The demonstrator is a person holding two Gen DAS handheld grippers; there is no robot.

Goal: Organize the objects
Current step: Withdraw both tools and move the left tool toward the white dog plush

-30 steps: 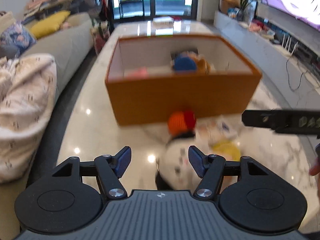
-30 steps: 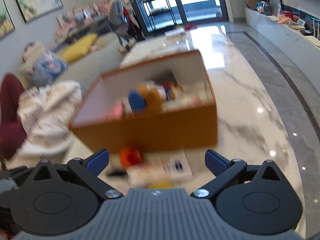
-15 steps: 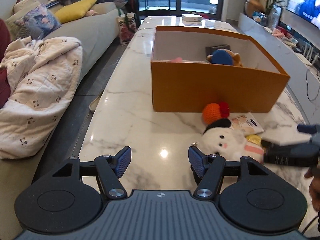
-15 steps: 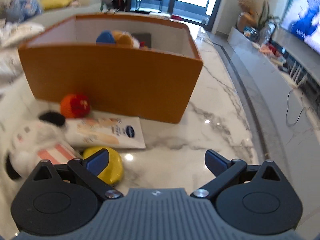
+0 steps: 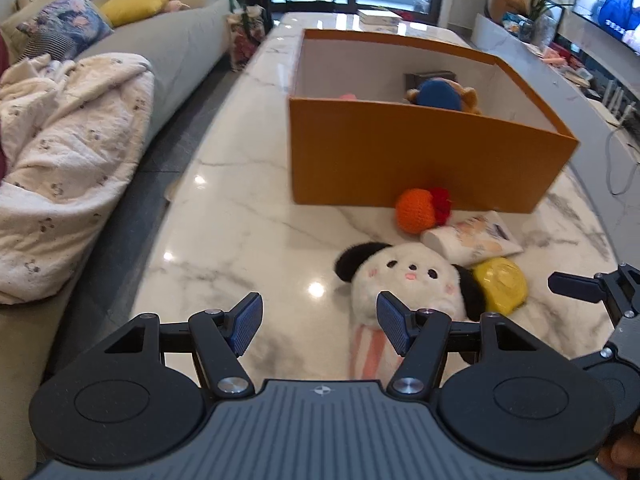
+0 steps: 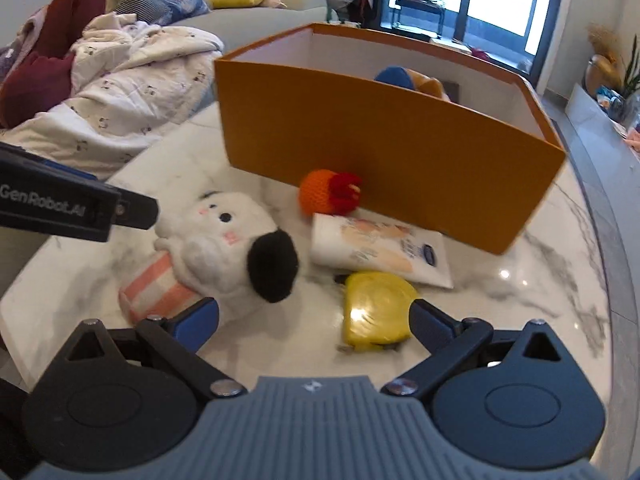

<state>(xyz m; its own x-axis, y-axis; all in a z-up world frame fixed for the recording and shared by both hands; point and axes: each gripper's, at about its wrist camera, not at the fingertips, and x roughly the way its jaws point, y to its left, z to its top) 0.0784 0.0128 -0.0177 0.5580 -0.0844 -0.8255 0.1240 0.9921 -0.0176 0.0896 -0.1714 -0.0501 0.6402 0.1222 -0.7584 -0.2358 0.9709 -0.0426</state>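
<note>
An orange box stands on the marble table and holds a blue and tan toy. In front of it lie an orange knitted ball, a white tube, a yellow round case and a white plush dog. My left gripper is open and empty, low over the table just left of the plush. My right gripper is open and empty, close to the yellow case and the plush. The box, the ball and the tube lie beyond.
A grey sofa with a rumpled white blanket runs along the table's left side. A TV and low shelf are on the right. A book lies at the table's far end. The left gripper's side shows in the right wrist view.
Both grippers have drawn back from the box and dropped lower toward the loose objects. The right gripper has swung left to face the plush and yellow case. Both stay open.
</note>
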